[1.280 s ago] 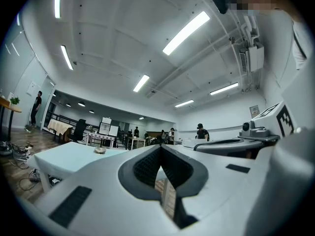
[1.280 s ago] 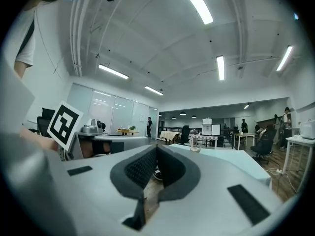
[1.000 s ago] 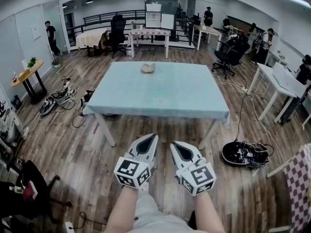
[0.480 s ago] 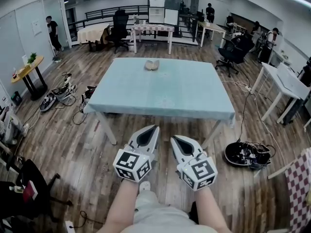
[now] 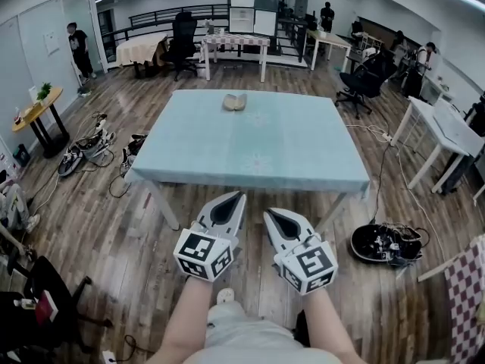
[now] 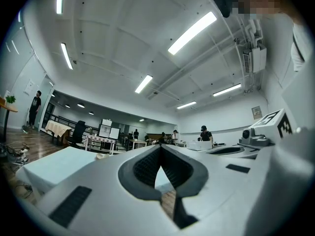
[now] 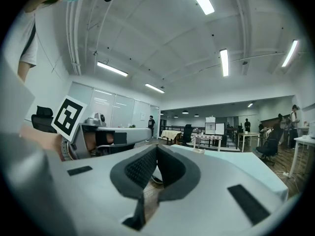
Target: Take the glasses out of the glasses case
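Note:
A pale glasses case [image 5: 234, 101] lies near the far edge of the light-blue table [image 5: 250, 150], far ahead of both grippers. It also shows small in the left gripper view as the case [image 6: 102, 156] and in the right gripper view as the case [image 7: 199, 150]. My left gripper [image 5: 232, 196] and right gripper [image 5: 270, 214] hang side by side over the wooden floor, short of the table's near edge. Each has its jaws closed together with nothing in them: left gripper [image 6: 160, 147], right gripper [image 7: 156, 147]. Whether the case is open cannot be told.
Cables and gear lie on the floor left of the table [image 5: 89, 152]. A black bundle with cables [image 5: 383, 241] sits on the floor at the right. White desks [image 5: 443, 131] and an office chair [image 5: 360, 82] stand to the right, and people stand at the back of the room.
The whole view has crept a little toward the table, and both grippers sit slightly higher in the head view. Both stay shut and empty.

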### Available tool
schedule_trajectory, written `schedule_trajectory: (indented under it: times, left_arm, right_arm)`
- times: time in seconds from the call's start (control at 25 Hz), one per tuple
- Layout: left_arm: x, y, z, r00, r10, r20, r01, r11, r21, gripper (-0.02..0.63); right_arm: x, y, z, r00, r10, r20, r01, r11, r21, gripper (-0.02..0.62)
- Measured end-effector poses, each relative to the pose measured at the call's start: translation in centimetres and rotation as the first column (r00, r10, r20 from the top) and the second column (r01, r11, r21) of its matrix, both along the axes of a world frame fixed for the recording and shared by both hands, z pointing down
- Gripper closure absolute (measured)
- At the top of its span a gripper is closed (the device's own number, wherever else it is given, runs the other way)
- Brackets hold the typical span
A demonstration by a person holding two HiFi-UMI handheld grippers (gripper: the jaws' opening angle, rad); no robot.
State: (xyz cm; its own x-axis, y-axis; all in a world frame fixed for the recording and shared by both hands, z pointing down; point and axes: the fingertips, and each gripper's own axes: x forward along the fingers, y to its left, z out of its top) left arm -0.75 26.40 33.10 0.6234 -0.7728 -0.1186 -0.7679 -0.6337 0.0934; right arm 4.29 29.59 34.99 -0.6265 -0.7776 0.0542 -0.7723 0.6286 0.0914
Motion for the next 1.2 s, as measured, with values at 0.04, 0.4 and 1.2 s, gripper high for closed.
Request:
schedule_trajectory:
  times: [0.04, 0.4, 1.2]
  left_arm:
    - [-0.1, -0.5, 0.1, 1.0, 0.0, -0.001, 0.0, 1.0, -0.002, 0.597]
    - [-1.1, -6.0, -0.1, 1.0, 0.02, -0.009, -0.02, 1.0, -0.011, 0.597]
    - [-5.4, -16.7, 1.6, 0.996, 0.089, -0.015, -0.089, 0.995, -0.036, 0.597]
  right_arm:
    - [-0.2, -0.5, 0.1, 1.0, -0.003, -0.003, 0.003, 1.0, -0.004, 0.588]
    - [-2.4, -5.9, -0.1, 1.0, -0.018, -0.012, 0.017, 1.0, -0.017, 0.588]
    - [-7.0, -16.7, 1.1, 0.999, 0.045, 0.004, -0.045, 0.999, -0.029, 0.588]
